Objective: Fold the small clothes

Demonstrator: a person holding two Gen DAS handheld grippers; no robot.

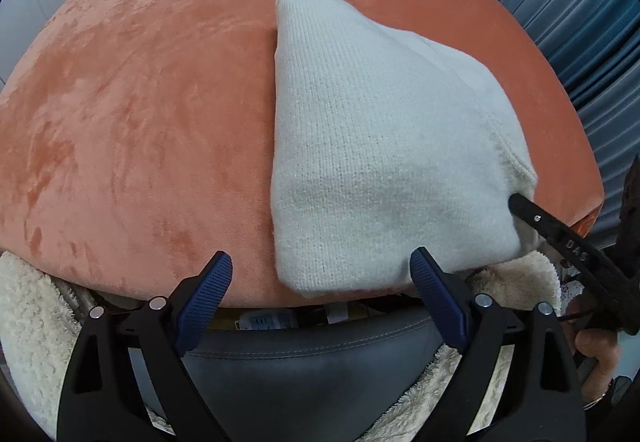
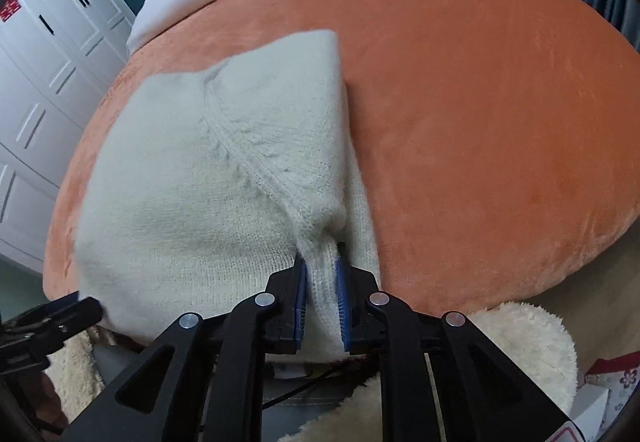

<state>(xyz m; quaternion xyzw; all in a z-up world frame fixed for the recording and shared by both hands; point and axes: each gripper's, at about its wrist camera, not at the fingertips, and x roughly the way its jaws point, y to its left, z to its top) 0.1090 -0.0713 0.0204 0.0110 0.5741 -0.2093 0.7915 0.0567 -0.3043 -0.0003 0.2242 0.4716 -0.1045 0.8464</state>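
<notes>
The white knit sweater (image 2: 192, 178) lies partly folded on the orange velvet cushion (image 2: 480, 102), near its front edge, w/ one flap already over the body. The right gripper (image 2: 321, 286) has its jaws narrow and pinches a ribbed strip of the sweater at the near edge; the blue pads press on the knit. The left gripper (image 1: 322, 274) stands wide, nothing btw. its fingers, and hovers over the sweater's near left corner.

Step in hand, I judge: a further fold, the right side carrying its edge. The next move probably needs the left gripper to close on its corner, so both lift together w/o pulling the fold apart.

Count: 1 sweater, 1 cushion, 2 grippers.
</notes>
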